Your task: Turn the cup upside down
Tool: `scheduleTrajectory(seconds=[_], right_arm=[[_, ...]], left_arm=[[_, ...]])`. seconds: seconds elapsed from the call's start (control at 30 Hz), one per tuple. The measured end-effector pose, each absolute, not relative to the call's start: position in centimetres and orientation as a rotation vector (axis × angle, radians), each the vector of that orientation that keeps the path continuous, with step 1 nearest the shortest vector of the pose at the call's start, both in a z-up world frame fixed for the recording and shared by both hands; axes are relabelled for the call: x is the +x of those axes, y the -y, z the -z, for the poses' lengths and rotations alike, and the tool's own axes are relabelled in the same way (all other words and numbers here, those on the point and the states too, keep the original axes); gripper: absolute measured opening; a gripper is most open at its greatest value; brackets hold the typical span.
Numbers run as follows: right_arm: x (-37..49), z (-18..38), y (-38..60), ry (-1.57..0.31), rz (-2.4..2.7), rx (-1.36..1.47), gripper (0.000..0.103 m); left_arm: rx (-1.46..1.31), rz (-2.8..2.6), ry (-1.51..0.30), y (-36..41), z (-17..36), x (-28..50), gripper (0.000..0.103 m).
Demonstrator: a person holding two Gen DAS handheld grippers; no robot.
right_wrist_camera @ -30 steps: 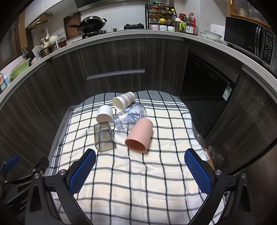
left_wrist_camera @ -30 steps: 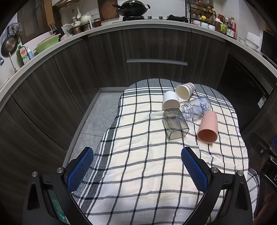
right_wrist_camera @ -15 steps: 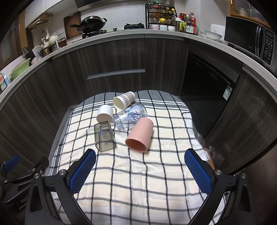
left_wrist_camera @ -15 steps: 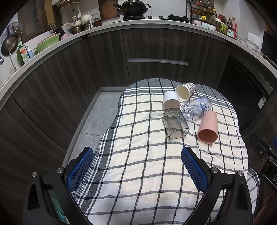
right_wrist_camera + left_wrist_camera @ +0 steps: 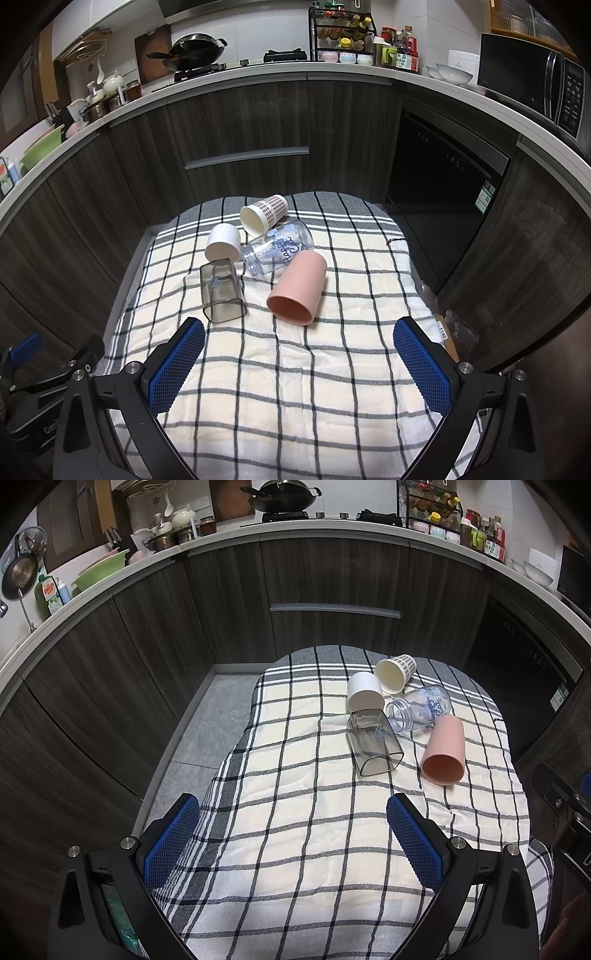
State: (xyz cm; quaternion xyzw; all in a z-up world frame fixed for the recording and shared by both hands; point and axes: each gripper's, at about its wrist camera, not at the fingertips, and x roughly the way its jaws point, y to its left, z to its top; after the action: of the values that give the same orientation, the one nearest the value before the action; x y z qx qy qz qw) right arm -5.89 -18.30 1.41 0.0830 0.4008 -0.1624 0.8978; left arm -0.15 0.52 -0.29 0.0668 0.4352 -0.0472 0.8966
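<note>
Several cups lie on their sides on a checked cloth [image 5: 295, 387]: a pink cup [image 5: 299, 288] [image 5: 445, 755], a grey clear square cup [image 5: 221, 290] [image 5: 373, 744], a white cup [image 5: 223, 243] [image 5: 364, 694], a patterned paper cup [image 5: 264, 218] [image 5: 395, 672] and a clear printed jar [image 5: 279, 251] [image 5: 419, 709]. My left gripper [image 5: 293, 843] is open and empty, near the cloth's near left side. My right gripper [image 5: 297, 367] is open and empty, just short of the pink and grey cups.
The clothed table [image 5: 332, 849] stands in a kitchen with dark cabinets [image 5: 243, 122] behind and a dishwasher [image 5: 443, 162] to the right. Grey floor [image 5: 199, 731] lies left of the table. The left gripper's body [image 5: 40, 376] shows at the right view's lower left.
My right gripper has crept slightly forward toward the cups. The left gripper and all cups have not moved.
</note>
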Motion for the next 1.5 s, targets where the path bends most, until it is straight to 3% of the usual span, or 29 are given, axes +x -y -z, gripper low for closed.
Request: scheduleTrajectory(seconds=[1.5], right_arm=[[-3.0, 1.4, 22.4, -0.847, 0.396, 0.177, 0.102]], left_arm=[[0.112, 0.156, -0.952, 4.4, 3.5, 5.3, 0.103]])
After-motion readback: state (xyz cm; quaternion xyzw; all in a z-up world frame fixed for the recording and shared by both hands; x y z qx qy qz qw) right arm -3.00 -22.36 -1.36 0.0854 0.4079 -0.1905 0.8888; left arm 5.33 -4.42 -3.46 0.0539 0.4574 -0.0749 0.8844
